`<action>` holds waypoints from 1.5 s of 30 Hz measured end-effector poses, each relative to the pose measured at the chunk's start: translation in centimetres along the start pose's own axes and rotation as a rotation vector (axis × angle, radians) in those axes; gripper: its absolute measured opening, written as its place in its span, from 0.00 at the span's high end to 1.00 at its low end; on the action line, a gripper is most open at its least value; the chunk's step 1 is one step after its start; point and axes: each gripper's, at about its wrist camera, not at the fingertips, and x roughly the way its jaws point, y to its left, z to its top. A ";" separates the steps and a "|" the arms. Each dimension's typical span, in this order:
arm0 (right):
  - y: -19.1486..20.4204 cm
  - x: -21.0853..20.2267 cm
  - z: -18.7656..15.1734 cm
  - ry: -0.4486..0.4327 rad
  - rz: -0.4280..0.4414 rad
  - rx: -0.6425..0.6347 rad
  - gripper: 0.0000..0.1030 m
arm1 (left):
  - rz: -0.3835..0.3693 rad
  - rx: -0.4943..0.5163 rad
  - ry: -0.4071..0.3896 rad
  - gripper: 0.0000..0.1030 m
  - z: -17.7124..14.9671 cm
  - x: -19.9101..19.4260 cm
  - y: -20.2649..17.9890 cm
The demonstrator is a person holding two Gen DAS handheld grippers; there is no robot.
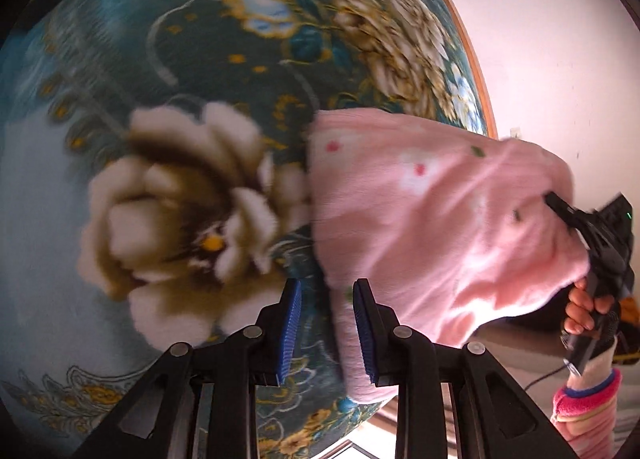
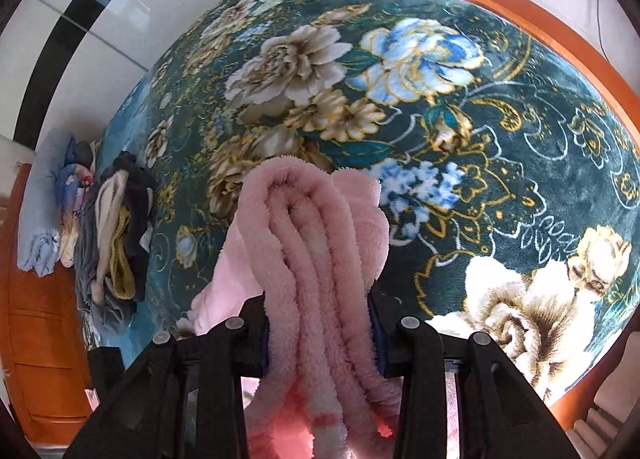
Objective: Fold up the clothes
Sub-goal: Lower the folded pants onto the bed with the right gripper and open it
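Carrying pink fleece garment (image 1: 420, 227) over the bed (image 2: 460, 147), mid-fold. Right gripper (image 2: 320, 323) clamped on a thick bunch of stacked folds, pointing steeply down, hand (image 1: 584, 311) wrapped round its handle off the bed's right edge. Left gripper (image 1: 326, 323) narrow, nothing between the pads; garment edge just beside the right-hand pad (image 1: 366, 335), contact unclear through blur. Bulk of garment hanging off the right gripper, draped toward the bed's near edge. Next, probably: nip the loose lower edge with the left, then lay flat on the blanket. Unfolded clothes pile (image 2: 116, 235) waiting at the far-left edge.
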 end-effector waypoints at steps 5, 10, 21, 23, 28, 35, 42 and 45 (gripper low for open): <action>6.8 -3.5 0.5 -0.012 0.068 -0.136 0.63 | -0.049 -0.021 -0.074 0.70 -0.6 -2.1 3.2; 12.5 -5.8 1.1 -0.016 0.154 -0.239 0.64 | -0.043 -0.048 -0.096 0.70 -0.7 -3.2 4.8; 7.5 0.9 10.2 -0.054 -0.071 -0.144 0.64 | 0.003 -0.023 -0.100 0.69 -1.4 -3.5 5.2; 6.0 2.7 11.1 -0.056 -0.136 -0.108 0.64 | 0.008 -0.036 -0.110 0.69 -1.4 -3.7 5.6; 2.6 4.8 12.3 -0.069 -0.248 -0.056 0.60 | 0.018 -0.073 -0.130 0.68 -1.2 -3.9 6.4; 1.3 3.2 12.3 -0.166 -0.279 -0.065 0.51 | 0.050 -0.038 -0.116 0.62 -1.4 -3.6 5.8; 2.1 2.7 8.3 -0.215 -0.217 -0.172 0.50 | 0.072 -0.007 -0.111 0.61 -1.5 -3.3 5.2; 1.3 5.8 5.9 -0.137 -0.249 -0.196 0.50 | 0.085 0.011 -0.108 0.61 -1.7 -3.2 4.8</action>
